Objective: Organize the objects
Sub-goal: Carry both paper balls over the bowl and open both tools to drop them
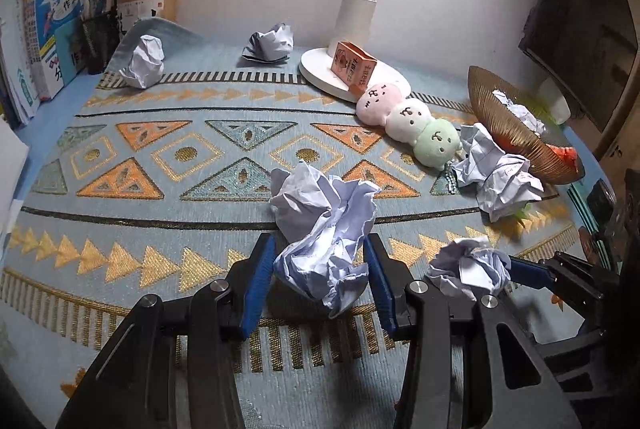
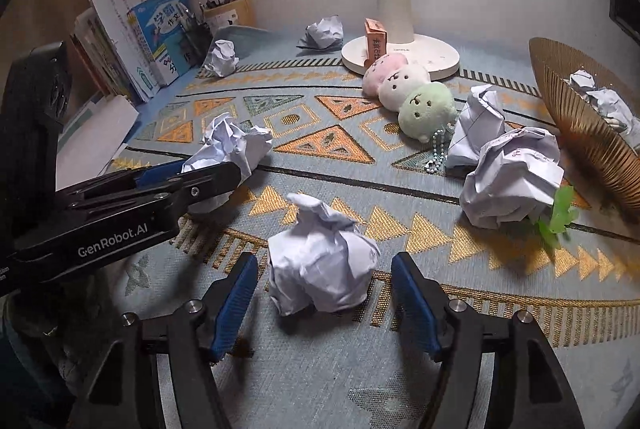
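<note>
left gripper (image 1: 320,273) is clamped on a crumpled paper ball (image 1: 324,225), prob. for carrying to the gold bowl (image 1: 516,133), where paper is already collected. right gripper (image 2: 320,293) is spread wide around a smaller paper wad (image 2: 320,261), pads not touching it.

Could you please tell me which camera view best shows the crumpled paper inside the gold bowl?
The right wrist view: it looks into the gold bowl, showing the crumpled paper inside. In the left wrist view the bowl hides most of that paper.
</note>
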`<state>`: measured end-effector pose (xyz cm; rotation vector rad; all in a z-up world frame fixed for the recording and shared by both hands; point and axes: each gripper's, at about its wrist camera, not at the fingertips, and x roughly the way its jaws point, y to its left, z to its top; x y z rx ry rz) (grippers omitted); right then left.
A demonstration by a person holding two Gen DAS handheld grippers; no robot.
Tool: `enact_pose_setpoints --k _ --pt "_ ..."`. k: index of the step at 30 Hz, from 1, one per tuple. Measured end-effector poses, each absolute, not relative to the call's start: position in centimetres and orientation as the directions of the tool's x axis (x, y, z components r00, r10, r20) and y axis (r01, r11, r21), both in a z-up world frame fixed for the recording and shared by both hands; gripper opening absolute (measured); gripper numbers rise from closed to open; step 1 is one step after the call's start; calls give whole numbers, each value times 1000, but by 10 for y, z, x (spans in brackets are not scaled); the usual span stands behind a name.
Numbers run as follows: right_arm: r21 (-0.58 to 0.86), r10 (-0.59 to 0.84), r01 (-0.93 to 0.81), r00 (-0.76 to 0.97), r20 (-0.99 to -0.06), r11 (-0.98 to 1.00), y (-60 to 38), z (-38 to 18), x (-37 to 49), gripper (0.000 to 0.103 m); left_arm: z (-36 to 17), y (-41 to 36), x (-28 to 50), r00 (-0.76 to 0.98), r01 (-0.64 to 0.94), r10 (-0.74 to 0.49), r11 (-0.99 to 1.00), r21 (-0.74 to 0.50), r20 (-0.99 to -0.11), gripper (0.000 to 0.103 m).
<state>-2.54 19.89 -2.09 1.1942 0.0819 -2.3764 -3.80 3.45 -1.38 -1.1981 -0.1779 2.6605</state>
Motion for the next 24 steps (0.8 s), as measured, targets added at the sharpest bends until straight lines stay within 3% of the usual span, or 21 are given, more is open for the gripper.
enact_pose_setpoints --k 9,13,24 --pt "169 -394 440 -493 -776 -882 198 -23 -27 68 -16 35 -38 -638 -158 262 -965 -209 -724 44" --pt "154 -389 452 -491 -780 -879 194 -25 -25 50 -16 36 -37 -639 -164 261 -965 -204 -724 44" --pt "187 -431 446 -546 -718 -875 206 -10 -17 47 -10 42 -32 -652 -199 277 -961 -193 -706 42"
